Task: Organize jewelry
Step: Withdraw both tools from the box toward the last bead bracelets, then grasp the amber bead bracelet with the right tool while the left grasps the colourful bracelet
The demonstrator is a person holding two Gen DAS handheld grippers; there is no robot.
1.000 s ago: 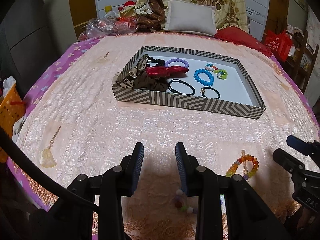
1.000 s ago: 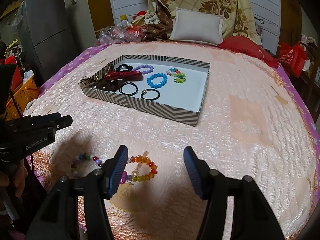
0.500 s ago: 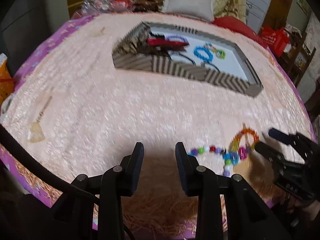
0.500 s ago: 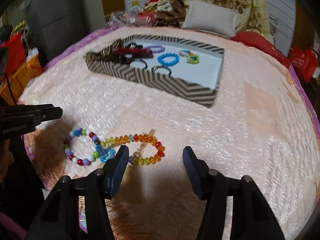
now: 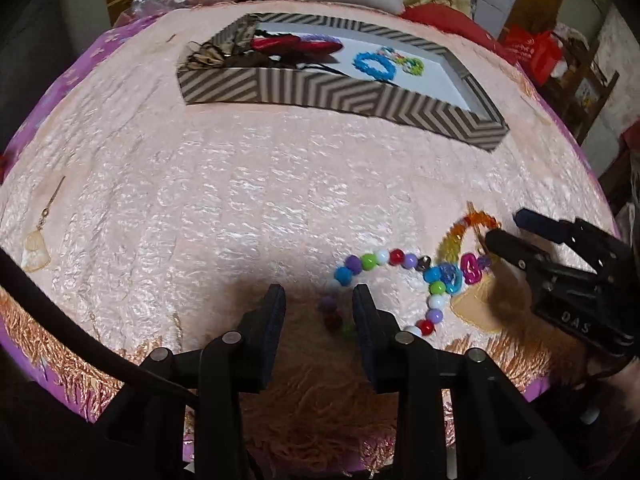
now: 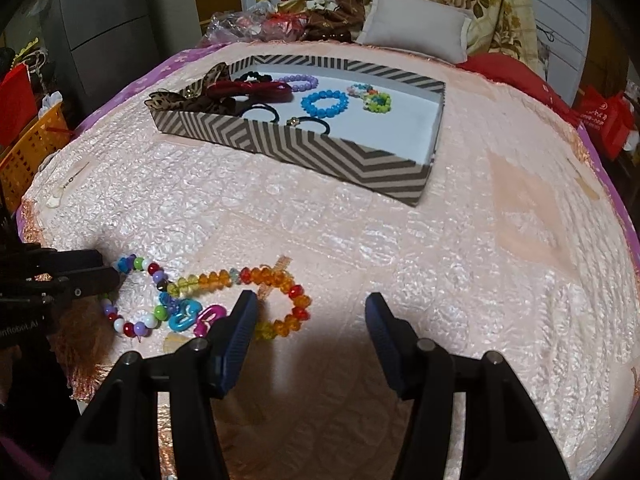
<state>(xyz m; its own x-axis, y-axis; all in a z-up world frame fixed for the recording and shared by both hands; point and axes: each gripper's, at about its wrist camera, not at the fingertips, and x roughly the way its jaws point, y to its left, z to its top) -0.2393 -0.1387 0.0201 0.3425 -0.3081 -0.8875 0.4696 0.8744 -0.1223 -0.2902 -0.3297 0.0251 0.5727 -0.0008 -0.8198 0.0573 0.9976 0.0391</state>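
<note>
On the far left of the pink bedspread [image 5: 240, 200] lies a small pale pendant [image 5: 36, 246] on a thin chain, well apart from everything else. The left tongs [image 5: 319, 300] hover low over the near edge of the bed, fingers parted to a moderate gap and holding nothing; between and just beyond their tips sits the near side of a multicoloured bead bracelet [image 5: 384, 258]. That bracelet touches, on its right, an orange-and-yellow bead bracelet [image 6: 256, 278] with a blue link and a pink link [image 6: 210, 316] where the two meet. The right tongs [image 6: 308, 316] stand spread wide and empty, their left finger [image 6: 236, 332] just beside the orange bracelet's near curve.

Farther back, the striped tray [image 6: 304, 144] already holds hair ties, a blue bracelet [image 6: 324, 103], a purple one, small pastel rings and dark fabric pieces crowded at its left end; its right half is bare white floor.

The step in hand looks like the approach to pick up the two loose bracelets. Next, each pair of tongs probably needs to drop until one finger slides inside a loop, then close on the beads. Since the bracelets touch, lifting one may drag the other, so a slow separate lift seems wise before carrying to the tray's bare side.
</note>
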